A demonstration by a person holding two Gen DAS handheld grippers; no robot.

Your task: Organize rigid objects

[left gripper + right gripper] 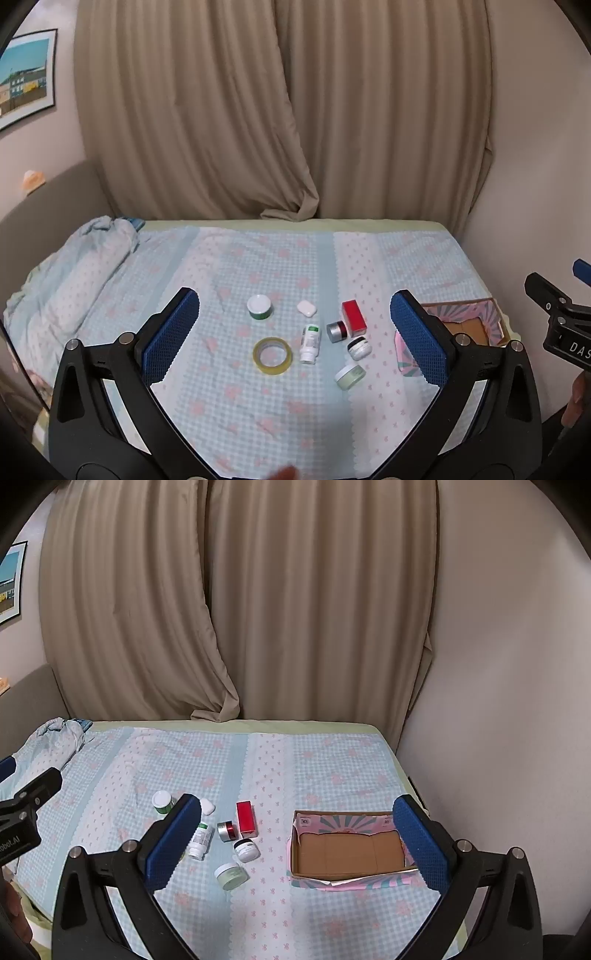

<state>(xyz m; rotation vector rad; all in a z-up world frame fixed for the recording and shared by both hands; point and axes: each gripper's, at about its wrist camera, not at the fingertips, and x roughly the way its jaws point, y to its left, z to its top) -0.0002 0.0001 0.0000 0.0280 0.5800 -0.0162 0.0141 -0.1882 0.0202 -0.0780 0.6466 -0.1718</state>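
**Grippers spread, hovering above bed; nothing picked yet**

Left gripper (pixel 295 332) hangs over the clutter with jaws wide apart, holding nothing. Right gripper (pixel 297 843) is likewise spread and holds nothing, framing the gap between clutter and box (pixel 347 877). Neither touches anything; both look staged high, probably so each camera takes in its whole work zone before committing.

Items lie loose on the bedsheet (pixel 258 413), clustered mid-bed:
- tape roll (pixel 272 356) flat, nearest the left side of the cluster
- green jar (pixel 260 306) upright, white lid, farther back
- white case (pixel 306 307) beside it, apart
- white bottle (pixel 310 343) lying on its side, cap toward camera
- red box (pixel 354 318) lying flat
- silver jar (pixel 337 331) on its side, just beside the red box, maybe touching
- black-lid jar (pixel 359 348) tipped, near the silver one
- pale green jar (pixel 350 376) tipped, closest to camera

Cardboard box sits open on the right side of the bed, well apart from the cluster, nothing inside. Likely the drop target, placed within the right gripper's reach.

Judgement: task at its start, everything still outside the box. Soft sheet means tipped jars may roll when nudged. Round items on their sides need a pinch across the body. Curtain (pixel 221 609) and rumpled blanket (pixel 74 266) are irrelevant.
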